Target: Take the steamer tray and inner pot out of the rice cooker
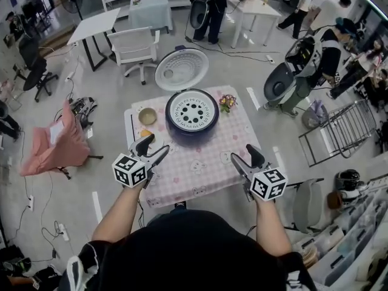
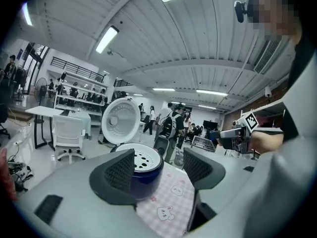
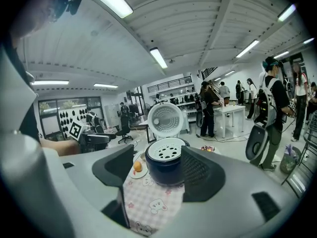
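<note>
A dark blue rice cooker point(image 1: 191, 126) stands at the far middle of the table with its round white lid point(image 1: 181, 69) swung open behind it. A white steamer tray point(image 1: 191, 110) with round holes sits in its top; the inner pot below is hidden. The cooker point(image 2: 143, 170) shows in the left gripper view, and the cooker point(image 3: 166, 168) in the right gripper view. My left gripper point(image 1: 159, 151) hovers open over the table's near left part. My right gripper point(image 1: 241, 161) hovers open over the near right. Both are empty and well short of the cooker.
The table wears a pink checked cloth point(image 1: 200, 168). A small bowl point(image 1: 147, 116) and an orange fruit point(image 1: 145, 134) sit left of the cooker, a small bunch of flowers point(image 1: 227, 103) to its right. A white chair point(image 1: 134, 48) stands beyond the table. People stand around the room.
</note>
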